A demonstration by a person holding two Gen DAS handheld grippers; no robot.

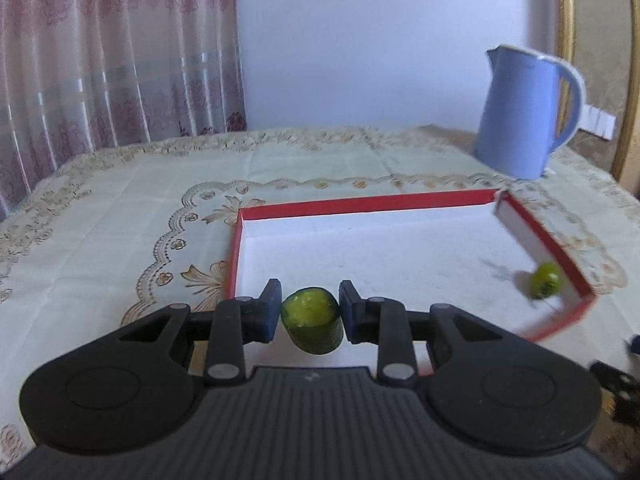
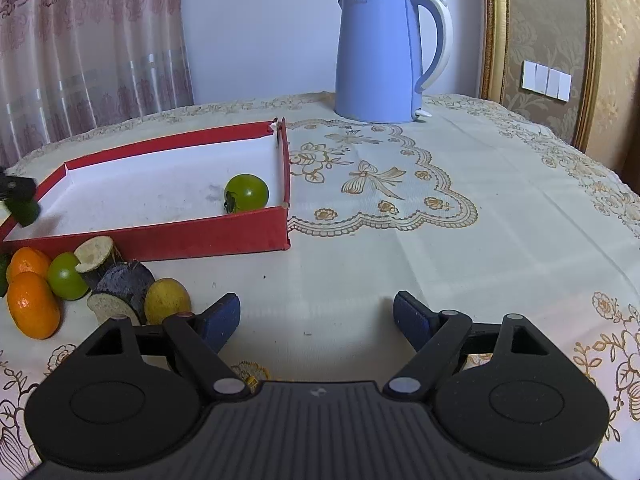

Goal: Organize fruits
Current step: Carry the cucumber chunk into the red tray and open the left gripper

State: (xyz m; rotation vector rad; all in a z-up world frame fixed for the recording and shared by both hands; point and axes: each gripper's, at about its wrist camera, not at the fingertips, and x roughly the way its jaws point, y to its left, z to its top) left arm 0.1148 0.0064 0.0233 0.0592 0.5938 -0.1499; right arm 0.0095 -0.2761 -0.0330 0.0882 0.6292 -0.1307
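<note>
My left gripper (image 1: 310,298) is shut on a short green cucumber piece (image 1: 312,322), held over the near left corner of a red box (image 1: 360,202) with a white floor. A green tomato (image 1: 544,280) lies in the box's right corner. From the right wrist view, the same tomato (image 2: 246,193) sits inside the red box (image 2: 180,236). The left gripper's tip with the cucumber piece (image 2: 25,210) shows at the far left edge. My right gripper (image 2: 316,308) stands open above bare tablecloth, nothing between its fingers.
In front of the box lies a pile: two oranges (image 2: 32,304), a green tomato (image 2: 66,276), dark-skinned cut pieces (image 2: 120,280) and a yellow fruit (image 2: 168,300). A blue kettle (image 2: 378,56) stands at the back. The patterned tablecloth (image 2: 460,240) spreads to the right.
</note>
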